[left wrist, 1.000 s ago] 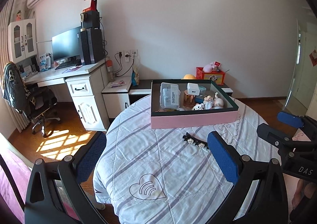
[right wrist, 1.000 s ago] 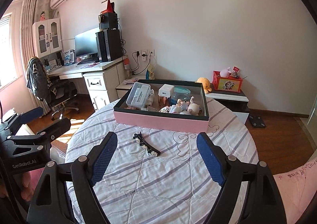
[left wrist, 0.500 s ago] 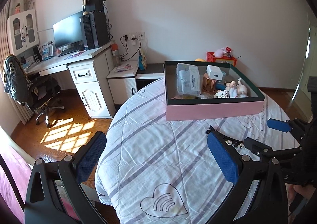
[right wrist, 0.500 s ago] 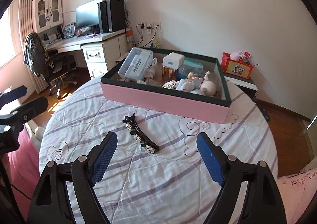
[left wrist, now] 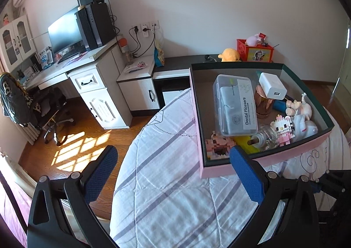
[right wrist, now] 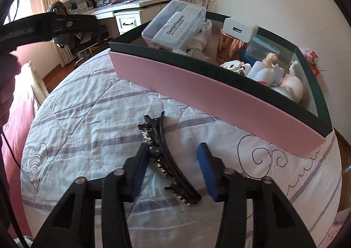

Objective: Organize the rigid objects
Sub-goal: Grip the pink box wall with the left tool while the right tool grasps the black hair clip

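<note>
A black hair clip (right wrist: 166, 158) with small stones lies on the striped cloth of the round table (right wrist: 87, 116), just in front of the pink box (right wrist: 197, 85). My right gripper (right wrist: 173, 169) is low over the clip with its jaws closing. The clip sits between the pads, the left pad (right wrist: 139, 171) is at its side, and the right pad (right wrist: 205, 169) is still apart from it. My left gripper (left wrist: 173, 173) is open with nothing in it, near the box's (left wrist: 221, 169) left front corner. The box holds a dental flosser case (left wrist: 237, 105), a white charger (left wrist: 272, 88), a copper cup (left wrist: 263, 105) and small figures (left wrist: 283, 131).
The table's rounded edge drops to a wooden floor (left wrist: 72, 138) on the left. A white desk (left wrist: 83, 72) with a monitor and an office chair (left wrist: 37, 103) stand beyond it. A low cabinet with a red toy box (left wrist: 254, 50) is behind the pink box.
My right gripper has come down over the hair clip and its jaws have narrowed around it. My left gripper has moved in toward the pink box's left front corner.
</note>
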